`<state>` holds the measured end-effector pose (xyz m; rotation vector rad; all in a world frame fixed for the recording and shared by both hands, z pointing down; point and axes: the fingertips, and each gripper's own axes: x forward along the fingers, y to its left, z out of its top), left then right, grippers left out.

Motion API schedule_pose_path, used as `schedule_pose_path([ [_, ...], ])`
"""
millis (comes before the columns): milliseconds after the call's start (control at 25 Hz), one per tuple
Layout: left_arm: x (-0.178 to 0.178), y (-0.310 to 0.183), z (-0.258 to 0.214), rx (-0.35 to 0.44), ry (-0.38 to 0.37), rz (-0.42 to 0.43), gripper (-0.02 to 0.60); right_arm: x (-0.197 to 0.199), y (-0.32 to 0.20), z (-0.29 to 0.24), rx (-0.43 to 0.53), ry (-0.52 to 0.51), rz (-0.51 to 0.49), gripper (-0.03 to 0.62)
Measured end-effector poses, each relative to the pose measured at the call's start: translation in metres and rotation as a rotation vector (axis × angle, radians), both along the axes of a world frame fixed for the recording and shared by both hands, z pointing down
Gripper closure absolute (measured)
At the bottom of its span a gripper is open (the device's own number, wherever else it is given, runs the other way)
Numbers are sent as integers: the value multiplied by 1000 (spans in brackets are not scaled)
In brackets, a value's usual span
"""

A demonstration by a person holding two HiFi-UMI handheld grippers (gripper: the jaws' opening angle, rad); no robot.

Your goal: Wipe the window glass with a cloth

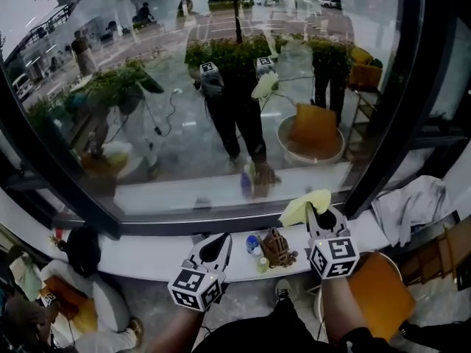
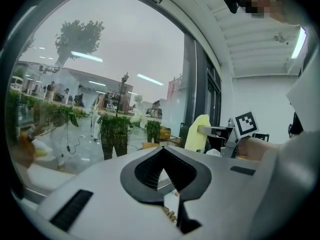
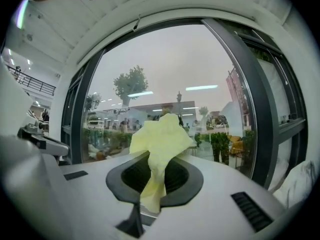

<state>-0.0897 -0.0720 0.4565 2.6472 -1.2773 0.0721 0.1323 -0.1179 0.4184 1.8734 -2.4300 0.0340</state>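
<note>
Both our grippers sit low by the white sill. Our left gripper has its jaws closed on nothing, and our right gripper is clamped on the yellow cloth, which seems to be just short of the window glass. We judge wiping hasn't begun; next the cloth needs raising and pressing flat to the pane.

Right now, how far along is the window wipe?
Done: the yellow cloth is clamped in the right claw. In hand: that claw is held up near the lower edge of the window glass; I can't tell if the cloth touches it. The left claw is shut on nothing, low over the sill. Left: the wiping itself; no wiped patch shows.
</note>
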Motion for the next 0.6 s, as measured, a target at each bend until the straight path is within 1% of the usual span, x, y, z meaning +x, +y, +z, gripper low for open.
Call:
schedule_pose_path([
  [280,-40,49,22,-37,6,9,575,-49,68,37,-68,-9,-3,539],
  [440,-50,63,25,-48,8,5,575,-68,92,47,-98,-14,-20,539],
  [600,-55,67,22,-44,20,-3,575,-84,104,51,-118,-1,-50,539],
])
